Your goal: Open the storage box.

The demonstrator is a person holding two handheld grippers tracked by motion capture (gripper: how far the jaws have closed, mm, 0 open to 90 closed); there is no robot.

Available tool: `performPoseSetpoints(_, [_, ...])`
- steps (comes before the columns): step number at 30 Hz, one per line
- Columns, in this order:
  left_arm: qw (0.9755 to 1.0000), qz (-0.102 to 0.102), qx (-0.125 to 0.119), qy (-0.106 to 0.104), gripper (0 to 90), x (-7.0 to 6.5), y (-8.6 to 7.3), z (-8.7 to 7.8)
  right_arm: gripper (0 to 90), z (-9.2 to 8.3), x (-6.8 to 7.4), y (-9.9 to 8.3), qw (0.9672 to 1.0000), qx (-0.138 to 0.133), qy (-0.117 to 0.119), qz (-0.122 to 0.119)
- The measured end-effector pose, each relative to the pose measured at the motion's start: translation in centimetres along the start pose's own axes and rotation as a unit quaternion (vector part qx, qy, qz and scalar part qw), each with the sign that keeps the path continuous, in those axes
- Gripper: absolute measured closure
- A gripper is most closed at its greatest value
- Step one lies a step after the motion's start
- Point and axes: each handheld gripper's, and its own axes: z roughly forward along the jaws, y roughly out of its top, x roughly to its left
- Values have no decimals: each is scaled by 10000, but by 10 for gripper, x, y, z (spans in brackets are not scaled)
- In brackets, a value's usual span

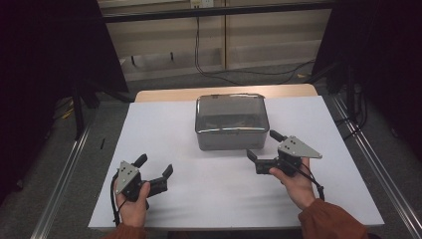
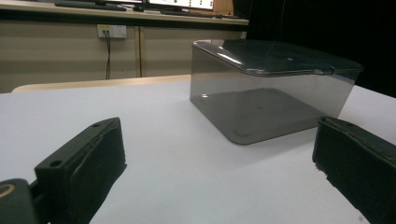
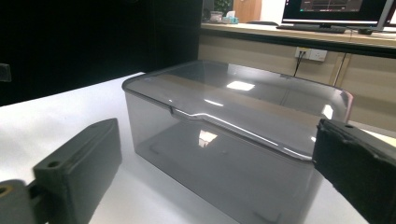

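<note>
A smoky translucent lidded box is shown standing just past the centre of the white table sheet, with its lid seated flat and closed. The work is judged to be at its very start: the box is untouched and everything to be done with it is left. The right gripper is held at about 4 o'clock from the box, near its front right corner but apart from it, its jaws spread wide with nothing between them; in the right gripper view the box is framed between those jaws. The left gripper is kept at about 7 o'clock, well apart from the box, its jaws likewise spread and empty, the box lying ahead toward 1 o'clock in the left gripper view. Nothing is seen on the sheet between either gripper and the box. Beyond the table, a black cable on the floor, a wall socket and monitors on a far desk are noted.
</note>
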Motion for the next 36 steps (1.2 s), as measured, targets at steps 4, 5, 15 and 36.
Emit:
performPoseSetpoints(4, [10000, -7, -5, -13, 22, 1, -1, 1, 9, 7, 5, 3, 9999, 41, 109, -106])
performPoseSetpoints(5, [10000, -9, 0, -24, 23, 1, -1, 1, 9, 9, 5, 3, 9998, 67, 127, -139])
performPoseSetpoints(15, [9999, 41, 92, -29, 23, 2, -1, 2, 32, 22, 10, 10, 9946, 270, 102, -996])
performPoseSetpoints(36, [9998, 128, 118, -12, 23, 3, 0, 5, 160, 47, 26, 15, 9339, 473, -405, -3521])
